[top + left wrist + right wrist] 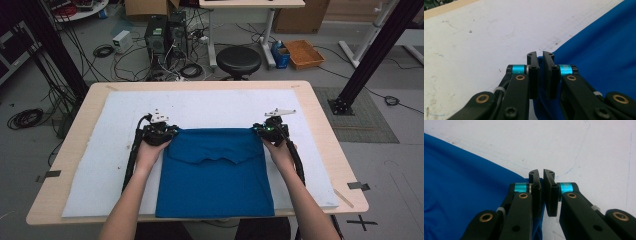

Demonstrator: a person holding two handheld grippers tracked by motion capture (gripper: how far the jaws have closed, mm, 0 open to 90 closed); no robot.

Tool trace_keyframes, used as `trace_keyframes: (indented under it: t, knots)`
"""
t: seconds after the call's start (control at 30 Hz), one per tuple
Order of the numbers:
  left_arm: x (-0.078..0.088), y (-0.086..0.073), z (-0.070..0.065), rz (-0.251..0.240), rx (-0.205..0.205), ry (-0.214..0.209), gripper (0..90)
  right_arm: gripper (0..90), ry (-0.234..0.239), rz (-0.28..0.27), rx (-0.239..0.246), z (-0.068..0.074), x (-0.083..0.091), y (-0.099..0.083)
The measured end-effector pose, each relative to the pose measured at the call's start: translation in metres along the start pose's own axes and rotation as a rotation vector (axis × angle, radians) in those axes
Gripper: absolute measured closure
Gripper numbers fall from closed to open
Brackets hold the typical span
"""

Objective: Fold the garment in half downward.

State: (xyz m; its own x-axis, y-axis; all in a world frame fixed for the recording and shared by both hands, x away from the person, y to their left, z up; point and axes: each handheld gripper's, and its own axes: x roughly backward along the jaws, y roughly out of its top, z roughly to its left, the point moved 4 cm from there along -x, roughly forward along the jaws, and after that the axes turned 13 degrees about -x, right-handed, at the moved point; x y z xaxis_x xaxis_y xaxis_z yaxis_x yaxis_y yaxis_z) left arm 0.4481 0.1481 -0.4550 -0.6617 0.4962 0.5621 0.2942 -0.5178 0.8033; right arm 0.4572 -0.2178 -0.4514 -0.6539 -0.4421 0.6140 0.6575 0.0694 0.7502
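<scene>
Jaws of left gripper and right gripper: each clenched on a far corner of blue cloth. Cloth lies folded over on white-padded surface; likely further folding left.

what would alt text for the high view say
A person's two hands hold the left gripper and right gripper shut on the far corners of a folded blue cloth, which lies on a white mat on a wooden table.
</scene>
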Motion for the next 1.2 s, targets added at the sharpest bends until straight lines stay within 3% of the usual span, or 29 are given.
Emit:
trace_keyframes:
  t: [0.2, 0.3, 0.43, 0.57, 0.63, 0.73, 0.87, 1.13, 1.2]
  knots:
    - [-0.004, -0.002, 0.001, 0.008, -0.018, 0.002, 81.9, 81.9, -0.021, 0.011, 0.0, -0.002, -0.004, -0.001]
    - [0.0, -0.002, 0.003, 0.053, -0.024, 0.056, 58.5, 70.0, -0.03, 0.006, 0.006, -0.001, -0.003, -0.001]
    - [0.018, -0.002, 0.005, 0.037, 0.036, 0.059, 47.6, 62.3, -0.026, -0.02, 0.002, 0.0, 0.008, 0.0]
    - [0.038, -0.007, -0.005, 0.041, 0.099, -0.015, 48.5, 57.6, 0.006, -0.036, 0.02, 0.006, 0.026, -0.003]
    - [0.047, -0.014, -0.013, 0.057, 0.128, -0.065, 52.0, 56.1, 0.014, -0.024, 0.028, 0.009, 0.033, -0.006]
    - [0.056, -0.021, -0.025, 0.053, 0.153, -0.115, 58.4, 56.2, 0.038, -0.057, 0.043, 0.016, 0.048, -0.012]
    - [0.058, -0.03, -0.033, 0.064, 0.155, -0.095, 63.4, 57.8, 0.066, -0.064, 0.025, 0.022, 0.056, -0.023]
    - [0.051, -0.034, -0.037, 0.121, 0.161, -0.05, 69.9, 66.1, 0.008, -0.068, -0.046, 0.02, 0.058, -0.045]
    - [0.049, -0.034, -0.037, 0.127, 0.18, -0.047, 70.0, 67.3, -0.003, -0.061, -0.065, 0.018, 0.058, -0.047]
